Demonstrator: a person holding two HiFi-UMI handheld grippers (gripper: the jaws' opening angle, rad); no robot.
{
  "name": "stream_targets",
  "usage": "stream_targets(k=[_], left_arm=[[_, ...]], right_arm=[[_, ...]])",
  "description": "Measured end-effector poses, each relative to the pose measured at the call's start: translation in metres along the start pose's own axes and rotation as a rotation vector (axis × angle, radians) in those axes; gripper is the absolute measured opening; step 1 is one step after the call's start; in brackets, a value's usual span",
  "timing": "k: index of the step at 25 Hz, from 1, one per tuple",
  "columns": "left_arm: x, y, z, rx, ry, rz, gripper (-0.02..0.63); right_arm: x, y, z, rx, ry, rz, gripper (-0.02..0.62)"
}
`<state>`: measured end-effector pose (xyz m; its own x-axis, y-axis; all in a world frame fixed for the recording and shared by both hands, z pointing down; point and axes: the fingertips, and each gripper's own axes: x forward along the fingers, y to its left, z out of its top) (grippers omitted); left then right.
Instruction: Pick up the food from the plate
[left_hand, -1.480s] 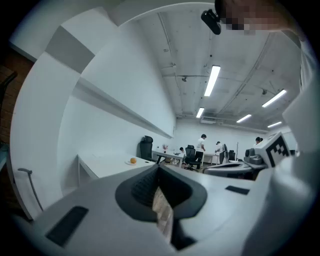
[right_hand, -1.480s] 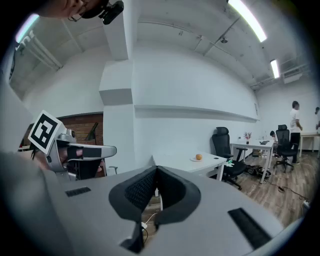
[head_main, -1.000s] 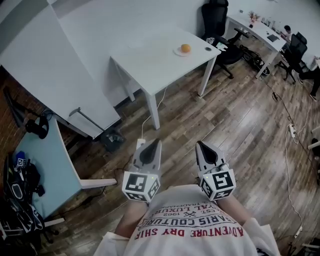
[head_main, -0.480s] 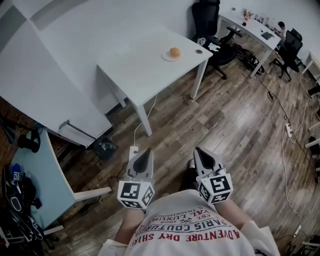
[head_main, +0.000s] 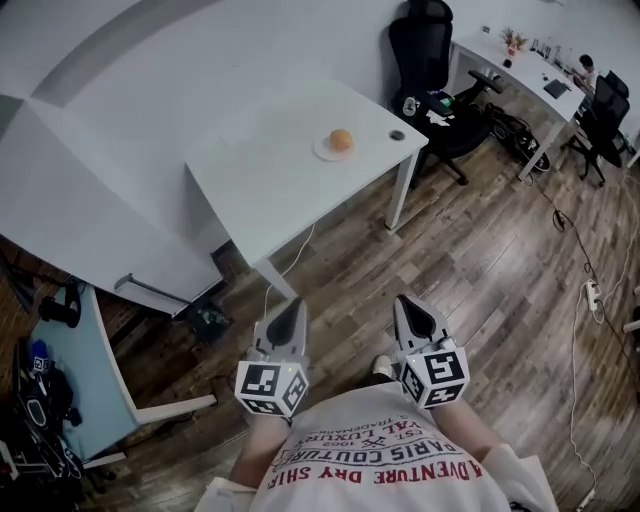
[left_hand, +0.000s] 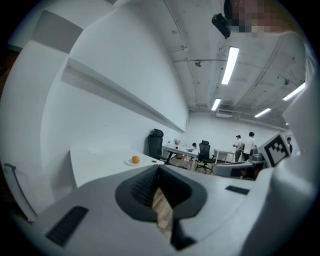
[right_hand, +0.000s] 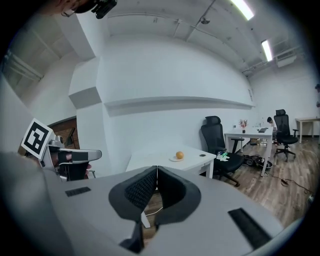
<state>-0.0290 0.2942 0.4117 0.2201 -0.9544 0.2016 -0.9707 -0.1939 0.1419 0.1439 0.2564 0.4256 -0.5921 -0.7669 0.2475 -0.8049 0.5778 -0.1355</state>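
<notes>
At twelve o'clock, well ahead on white table (head_main: 270, 170): orange (head_main: 340, 139) on plate (head_main: 322, 152), nearer than a second ago. Closed and empty: left gripper (head_main: 290, 315), right gripper (head_main: 410, 312). Approaching; not yet within reach.

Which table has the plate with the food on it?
The white table straight ahead, not the far desk: the orange food sits on a plate near its right end.
</notes>
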Motion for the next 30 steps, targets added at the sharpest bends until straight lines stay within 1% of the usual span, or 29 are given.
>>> stream_targets(k=[6, 8, 12, 17, 21, 26, 30], left_arm=[[0.094, -0.029, 0.015, -0.023, -0.006, 0.005, 0.008], [0.116, -0.035, 0.016, -0.028, -0.003, 0.007, 0.006], [0.15, -0.041, 0.015, -0.025, 0.03, 0.005, 0.006], [0.194, -0.018, 0.012, -0.05, 0.052, 0.018, 0.006], [0.238, -0.001, 0.015, -0.076, 0.061, -0.031, 0.007], [0.302, 0.028, 0.049, -0.048, 0.054, -0.106, 0.006], [0.341, 0.062, 0.076, -0.03, 0.055, -0.149, 0.007]], right_arm=[[0.035, -0.09, 0.023, -0.01, 0.017, 0.002, 0.012], [0.045, -0.111, 0.025, -0.011, 0.028, 0.006, 0.012], [0.067, -0.142, 0.027, 0.007, 0.051, 0.009, 0.012], [0.107, -0.16, 0.028, 0.008, 0.075, 0.02, 0.012], [0.14, -0.171, 0.03, 0.018, 0.092, -0.014, 0.014], [0.19, -0.186, 0.051, 0.034, 0.112, -0.078, 0.012], [0.238, -0.187, 0.072, 0.041, 0.114, -0.103, 0.012]])
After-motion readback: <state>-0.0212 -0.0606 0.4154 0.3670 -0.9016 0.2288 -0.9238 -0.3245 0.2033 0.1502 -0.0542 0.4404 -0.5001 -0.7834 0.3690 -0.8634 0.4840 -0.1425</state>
